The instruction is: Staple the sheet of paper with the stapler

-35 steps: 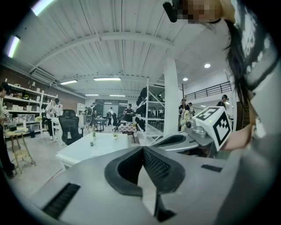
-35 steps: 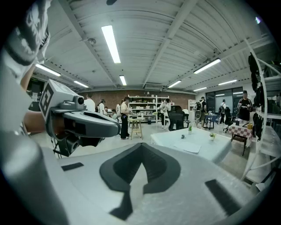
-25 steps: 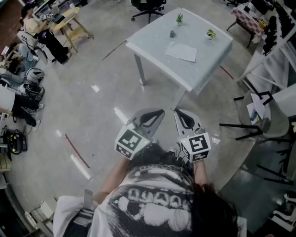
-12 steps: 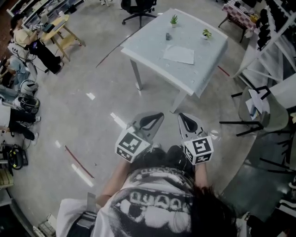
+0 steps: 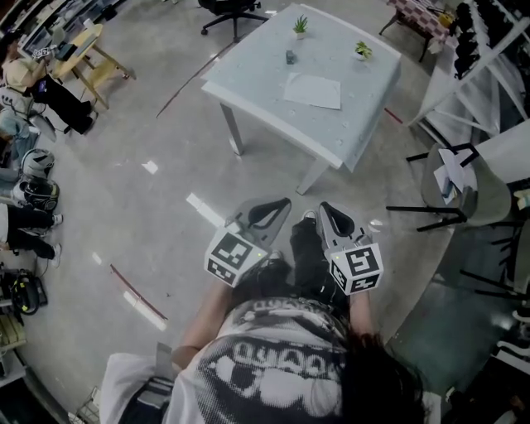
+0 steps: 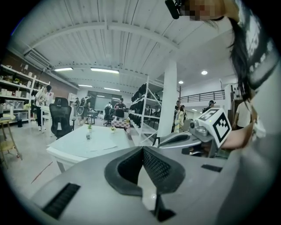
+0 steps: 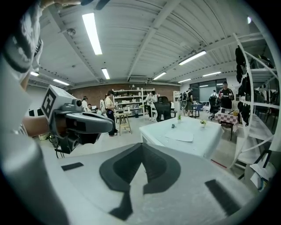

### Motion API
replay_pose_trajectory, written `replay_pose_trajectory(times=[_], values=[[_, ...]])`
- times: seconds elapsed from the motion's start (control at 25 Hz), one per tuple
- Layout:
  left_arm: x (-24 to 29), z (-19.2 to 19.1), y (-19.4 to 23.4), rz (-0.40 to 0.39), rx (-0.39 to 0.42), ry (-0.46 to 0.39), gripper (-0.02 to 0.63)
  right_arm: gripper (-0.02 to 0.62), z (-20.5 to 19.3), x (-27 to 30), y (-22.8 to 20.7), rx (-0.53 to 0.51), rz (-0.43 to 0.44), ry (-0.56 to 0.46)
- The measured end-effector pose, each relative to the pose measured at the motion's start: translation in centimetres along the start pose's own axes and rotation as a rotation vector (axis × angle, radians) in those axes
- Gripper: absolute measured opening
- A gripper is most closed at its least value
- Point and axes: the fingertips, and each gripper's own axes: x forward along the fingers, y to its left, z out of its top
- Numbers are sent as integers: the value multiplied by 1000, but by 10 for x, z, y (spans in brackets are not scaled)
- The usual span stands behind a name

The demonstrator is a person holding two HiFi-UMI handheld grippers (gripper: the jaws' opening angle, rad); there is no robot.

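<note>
Step in hand, by judgement: approach. The left gripper (image 6: 143, 149) and right gripper (image 7: 141, 145) each have jaws closed tip to tip, holding nothing. The white sheet of paper (image 5: 313, 89) lies flat on the pale square table (image 5: 257, 70); the small dark stapler (image 5: 291, 57) stands just beyond it; both are well apart from the grippers. Advance over the grey floor (image 5: 166, 166); keep off the table's near corner and the black-legged grey chair (image 5: 476, 195) at right; open the jaws before reaching.

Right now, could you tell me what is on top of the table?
A sheet of paper, a small dark stapler and two potted plants. Anything beneath the paper is covered.
</note>
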Motion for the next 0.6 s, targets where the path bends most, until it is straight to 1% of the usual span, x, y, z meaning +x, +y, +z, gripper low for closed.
replay_pose_trajectory(times=[0.28,0.6], values=[[32,-2,31,24,-20,20,3,2,-3,37,-33,9,30,26],[91,18,81,87,-15,60,3,2,22,99,-106,-13,83,29]])
